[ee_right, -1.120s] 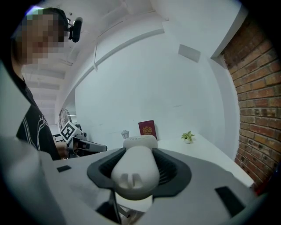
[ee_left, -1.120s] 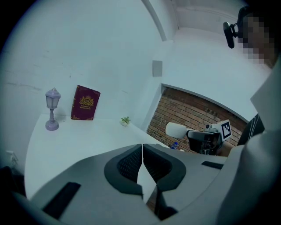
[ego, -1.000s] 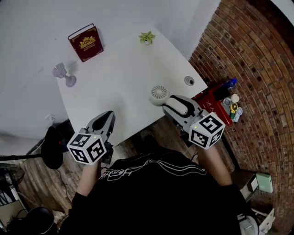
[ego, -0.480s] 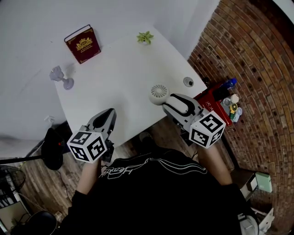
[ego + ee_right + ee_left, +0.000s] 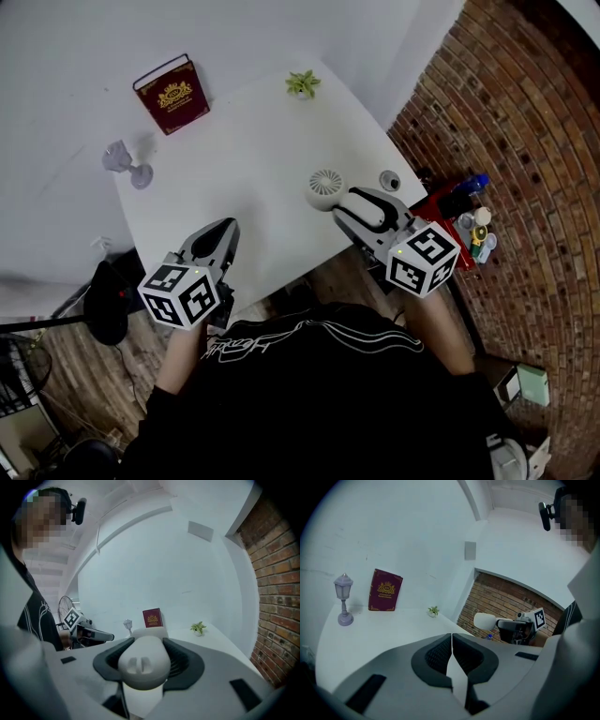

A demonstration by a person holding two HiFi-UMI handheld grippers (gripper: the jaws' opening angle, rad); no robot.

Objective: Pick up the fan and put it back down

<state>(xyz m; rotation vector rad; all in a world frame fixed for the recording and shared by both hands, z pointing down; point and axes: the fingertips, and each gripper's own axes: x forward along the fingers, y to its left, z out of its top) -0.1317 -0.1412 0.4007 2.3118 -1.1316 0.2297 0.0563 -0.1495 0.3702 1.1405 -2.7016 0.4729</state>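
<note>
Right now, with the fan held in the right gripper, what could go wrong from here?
The right gripper holds the fan by a smooth rounded part; it could slip or twist on set-down.
The fan is close to the table's corner, so a careless placement might tip it off.
A small grey round object beside it could get knocked.

Nothing legible in any of my views. The maroon book point(image 5: 172, 94) at the back of the table point(image 5: 253, 159) has a gold crest, but any lettering on it is too small to make out, and the white print on my black shirt point(image 5: 309, 339) is unreadable too. The cubes on my left claw point(image 5: 225, 232) and right claw point(image 5: 347, 204) show only black-and-white square marker patterns, no letters or digits.
</note>
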